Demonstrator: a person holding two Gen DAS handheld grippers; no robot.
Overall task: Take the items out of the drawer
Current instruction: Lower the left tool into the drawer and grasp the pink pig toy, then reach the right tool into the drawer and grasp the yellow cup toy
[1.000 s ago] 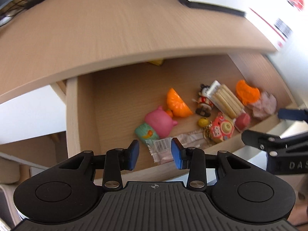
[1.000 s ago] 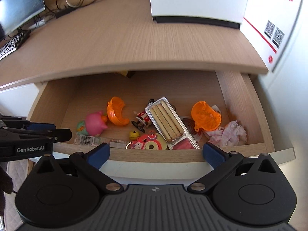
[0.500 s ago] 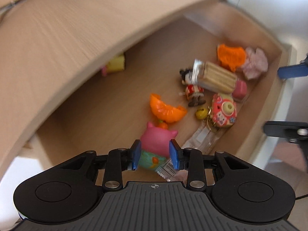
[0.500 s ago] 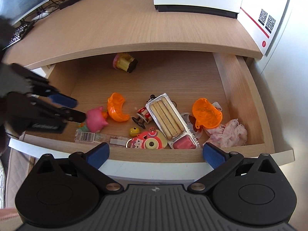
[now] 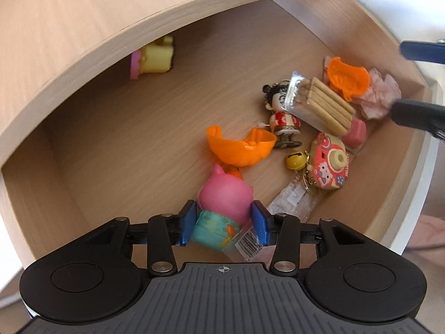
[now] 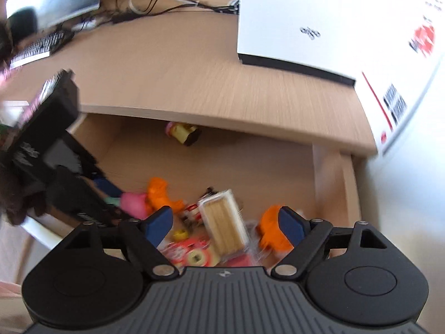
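Observation:
The open wooden drawer (image 5: 133, 128) holds several small items. A pink pig toy on a teal base (image 5: 225, 194) sits near the front, and my left gripper (image 5: 224, 222) is open with a blue pad on each side of it. The right wrist view shows the pig (image 6: 133, 203) at the left gripper's tip. My right gripper (image 6: 224, 224) is wide open, hovering over a clear pack of biscuit sticks (image 6: 222, 222), which lies at the drawer's right (image 5: 322, 103). Its fingers (image 5: 417, 114) enter the left view at the right edge.
Also in the drawer: an orange half shell (image 5: 239, 147), a second orange shell (image 5: 347, 78), a figurine (image 5: 283, 117), a camera keychain (image 5: 328, 161), a yellow bell (image 5: 296, 161), a flat wrapper (image 5: 292, 200), pink tissue (image 5: 381, 94), a yellow toy (image 5: 154, 58) at the back. A white box (image 6: 306, 14) and cables sit on the desk.
My left gripper dropped into the drawer and closed in on the pink pig, now between its pads. My right gripper moved forward and down over the biscuit pack, its view blurred.

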